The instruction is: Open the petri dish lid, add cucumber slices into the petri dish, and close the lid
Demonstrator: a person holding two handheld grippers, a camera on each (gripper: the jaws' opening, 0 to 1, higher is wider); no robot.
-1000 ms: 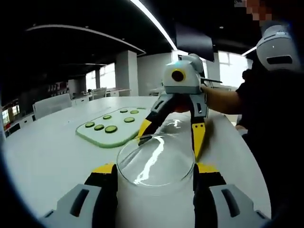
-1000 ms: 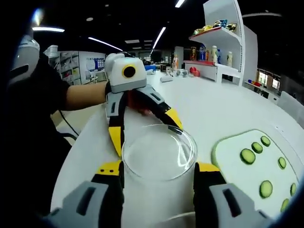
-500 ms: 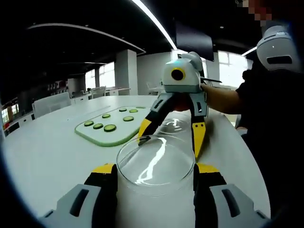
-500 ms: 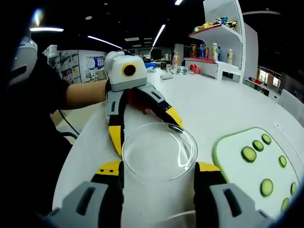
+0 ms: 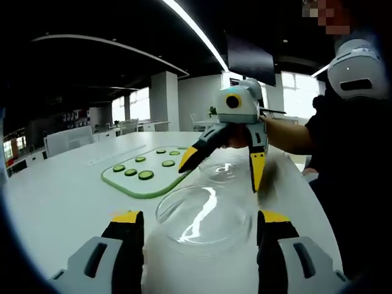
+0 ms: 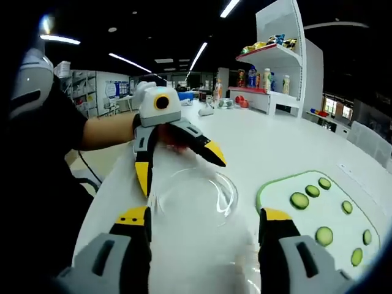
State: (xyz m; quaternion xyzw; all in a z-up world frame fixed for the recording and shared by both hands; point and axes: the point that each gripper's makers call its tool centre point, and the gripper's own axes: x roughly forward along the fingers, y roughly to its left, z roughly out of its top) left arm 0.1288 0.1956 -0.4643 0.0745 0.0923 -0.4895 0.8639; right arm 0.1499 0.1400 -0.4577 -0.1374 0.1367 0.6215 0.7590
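Left gripper view, left to right: we see the green cutting board on the white table, cucumber slices laid out on it. Our left gripper has its jaws spread wide, yellow tips either side of a clear glass dish lying on the table, not touching it. Past it, a second clear dish piece sits under the right gripper, whose jaws are also spread. We cannot tell which piece is lid and which is base. A person's forearm comes in from the right.

Right gripper view: the forearm and left gripper on the left, jaws apart over the dish. Own jaws spread. Board with slices on the right; shelf behind.
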